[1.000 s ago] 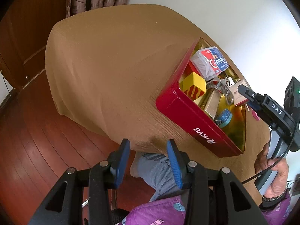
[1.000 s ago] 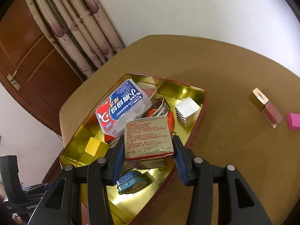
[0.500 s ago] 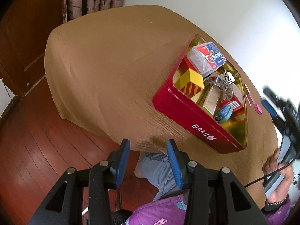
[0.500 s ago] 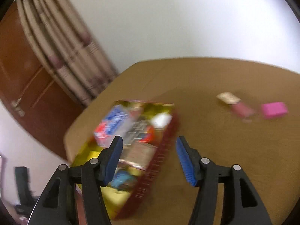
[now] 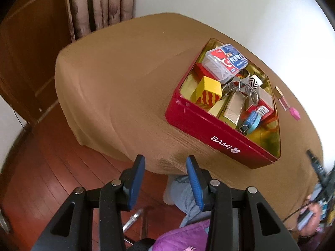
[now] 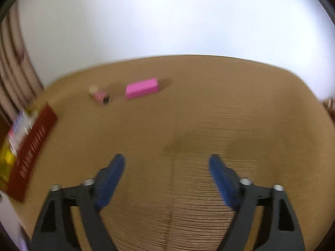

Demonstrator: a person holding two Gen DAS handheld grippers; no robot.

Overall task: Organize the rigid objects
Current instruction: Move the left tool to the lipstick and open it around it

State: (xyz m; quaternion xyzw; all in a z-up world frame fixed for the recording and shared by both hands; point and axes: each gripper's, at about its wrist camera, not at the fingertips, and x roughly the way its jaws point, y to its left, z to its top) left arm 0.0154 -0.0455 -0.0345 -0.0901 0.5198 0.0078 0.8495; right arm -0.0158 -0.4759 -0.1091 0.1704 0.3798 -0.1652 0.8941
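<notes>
1. The right tool (image 6: 167,179) is seen with its blue pads (image 6: 112,173) spread wide and opening further; nothing is held between them, only bare brown cloth.
2. The left tool (image 5: 165,179) is held partly open near the edge of the surface (image 5: 117,87), with nothing between its pads; a knee in blue jeans (image 5: 184,196) and the wooden floor (image 5: 41,167) are seen beyond them.
3. The red tin (image 5: 209,131), marked BAMI on its side, is set on the surface, toward the right in the left wrist view.
4. Inside the tin a clear plastic box with a red and blue label (image 5: 225,62) is stacked on top of the other things at the far end.
5. A yellow block with red stripes (image 5: 208,92) is lodged against the near left wall of the tin.
6. A gold carton (image 5: 233,108), a metal clip (image 5: 240,85), a small box with a black and white zigzag (image 5: 255,82) and a blue patterned piece (image 5: 252,121) are also seen in the tin.
7. A pink block (image 6: 142,87) is left lying on the surface outside the tin, well ahead of the right tool.
8. A pink lip gloss tube with a gold cap (image 6: 99,95) is seen just beside the pink block, between it and the tin; it is blurred.
9. In the right wrist view the tin (image 6: 31,150) is found at the far left edge, blurred.
10. A hand (image 5: 312,219) gripping the right tool's handle is glimpsed at the lower right of the left wrist view.
</notes>
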